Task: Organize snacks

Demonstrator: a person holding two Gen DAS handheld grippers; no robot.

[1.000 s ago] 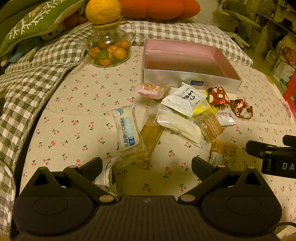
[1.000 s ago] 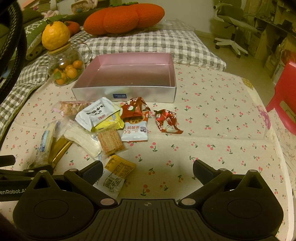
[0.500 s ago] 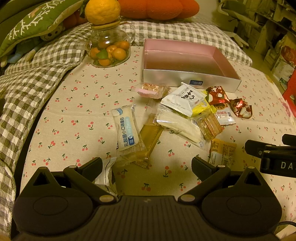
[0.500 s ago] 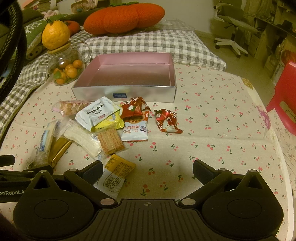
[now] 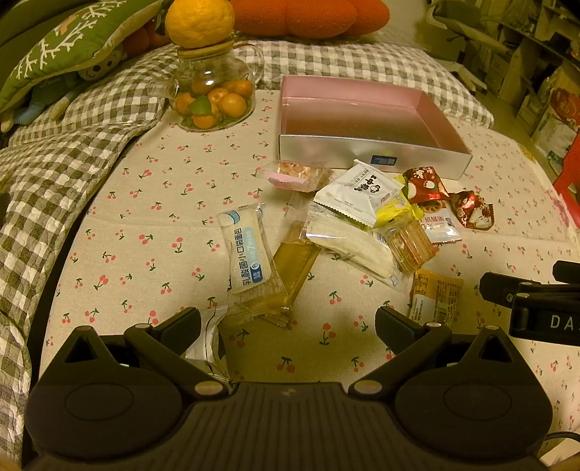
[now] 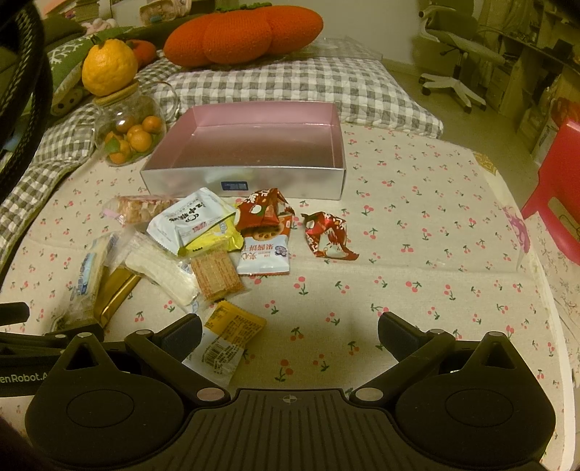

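Two grippers hover low over a bed spread with a cherry-print cloth (image 6: pixel 417 224), both released, jaws spread wide with nothing between them. The left gripper (image 5: pixel 288 322) points at the near-left end of a loose heap of wrapped snacks; the right gripper (image 6: pixel 290 324) sits just beside it, its side visible at the right edge of the left wrist view. The heap lies in front of an empty pink-lined box (image 6: pixel 253 145) with silver outer walls, which holds no snack. Nearest the left gripper lie a white-and-blue bread packet (image 5: pixel 248 253), partly overlapping a gold bar (image 5: pixel 297 268), and a silver wrapper (image 5: pixel 206 337) touching the left finger. A yellow packet (image 6: pixel 224 337) rests just beside the right gripper's left finger. Farther on are a long white wafer packet (image 5: pixel 353 246), a clear pack of brown crackers (image 6: pixel 215 275), a white sachet (image 6: pixel 190 221) lying over a yellow one (image 6: pixel 217 239), a clear pink-tinted pack (image 5: pixel 301 174) close to the box's front wall, and a red wrapper (image 6: pixel 262 212) on top of a white biscuit packet (image 6: pixel 264 253). A second red wrapper (image 6: pixel 328 237) lies apart, to the right. A glass teapot of small oranges (image 5: pixel 212 98), capped by a large citrus fruit (image 5: pixel 199 21), stands left of the box.
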